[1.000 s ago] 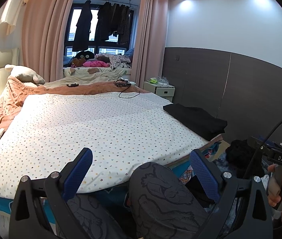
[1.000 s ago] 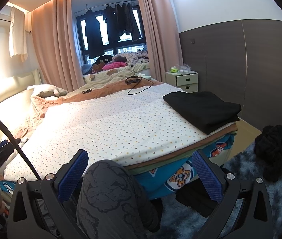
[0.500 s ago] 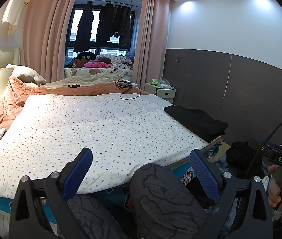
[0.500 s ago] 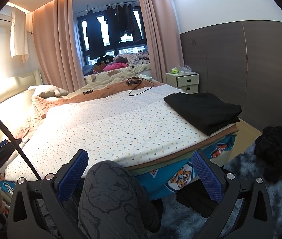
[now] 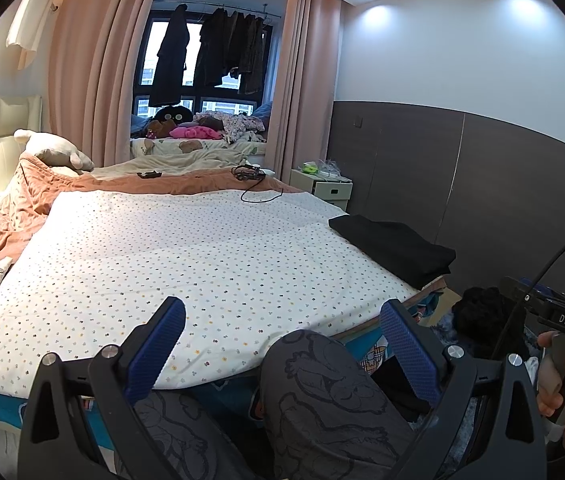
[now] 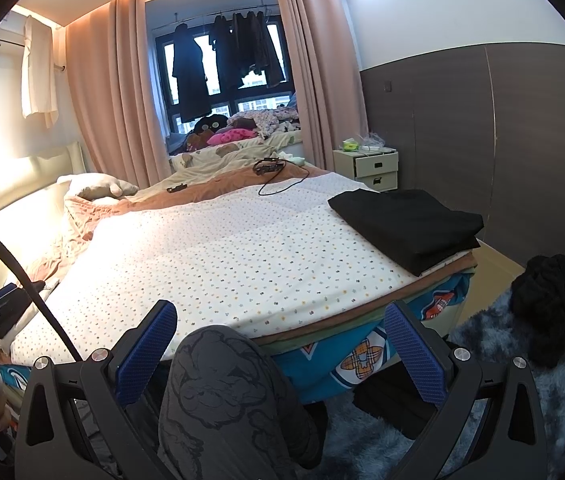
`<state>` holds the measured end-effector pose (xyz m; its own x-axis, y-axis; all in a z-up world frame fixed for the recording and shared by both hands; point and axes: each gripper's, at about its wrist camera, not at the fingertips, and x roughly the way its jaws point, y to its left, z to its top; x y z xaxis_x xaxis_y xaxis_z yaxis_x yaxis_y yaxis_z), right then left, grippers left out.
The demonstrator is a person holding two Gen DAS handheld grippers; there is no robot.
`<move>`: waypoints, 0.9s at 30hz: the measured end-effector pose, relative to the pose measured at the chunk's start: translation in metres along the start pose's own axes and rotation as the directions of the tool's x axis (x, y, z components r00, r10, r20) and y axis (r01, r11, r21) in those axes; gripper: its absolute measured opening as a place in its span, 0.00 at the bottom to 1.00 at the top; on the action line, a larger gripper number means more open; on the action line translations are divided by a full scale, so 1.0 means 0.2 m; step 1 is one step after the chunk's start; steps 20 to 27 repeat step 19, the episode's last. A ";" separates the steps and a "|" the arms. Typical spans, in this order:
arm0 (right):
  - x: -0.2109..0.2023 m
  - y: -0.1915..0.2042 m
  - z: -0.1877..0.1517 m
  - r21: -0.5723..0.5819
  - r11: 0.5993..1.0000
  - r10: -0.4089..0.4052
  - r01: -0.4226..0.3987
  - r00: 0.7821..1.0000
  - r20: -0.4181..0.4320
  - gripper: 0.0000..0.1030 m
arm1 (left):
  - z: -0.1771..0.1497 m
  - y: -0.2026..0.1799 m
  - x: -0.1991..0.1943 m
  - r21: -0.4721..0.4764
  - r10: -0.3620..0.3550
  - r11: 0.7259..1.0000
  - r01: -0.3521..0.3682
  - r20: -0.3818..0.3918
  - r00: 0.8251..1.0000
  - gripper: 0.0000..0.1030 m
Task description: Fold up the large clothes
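Clothes are what this job is about, and none are between the fingers right now. The left gripper (image 5: 282, 328) is wide open and holds nothing. The right gripper (image 6: 280, 330) is wide open too, and it holds nothing. Both hang over the person's knee (image 5: 322, 380), just in front of the foot of the bed (image 6: 222, 264).

A folded black garment (image 6: 406, 220) lies flat on the right corner of the bed, near the edge. That one looks done to me. The middle of the bed cover is bare, so no piece is laid out for folding yet.

On the floor to the right sits a black pile of clothes (image 6: 554, 312) on a fuzzy blue rug (image 6: 478, 332). I think that pile is what is left. Picking up a piece from there looks like the next job, and it has not started.

Farther back, a little bedside cabinet (image 6: 370, 168) stands by the wall. Its drawers look shut, so I cannot tell what is in them. Some small things sit on top, too small to name. Dark coats (image 6: 222, 60) hang at the window.
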<state>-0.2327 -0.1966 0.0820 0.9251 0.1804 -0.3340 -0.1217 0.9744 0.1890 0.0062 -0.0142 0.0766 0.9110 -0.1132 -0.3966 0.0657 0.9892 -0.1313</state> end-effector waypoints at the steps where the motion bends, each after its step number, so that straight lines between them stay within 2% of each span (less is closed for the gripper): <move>1: 0.00 0.00 0.00 -0.001 1.000 0.001 -0.001 1.000 0.002 1.00 | 0.00 0.00 0.00 0.001 0.002 1.000 -0.002 0.002 1.000 0.97; 27: -0.01 0.01 -0.01 -0.009 1.000 0.004 -0.004 1.000 0.002 1.00 | -0.01 -0.03 -0.04 -0.004 0.009 1.000 -0.009 0.019 1.000 0.97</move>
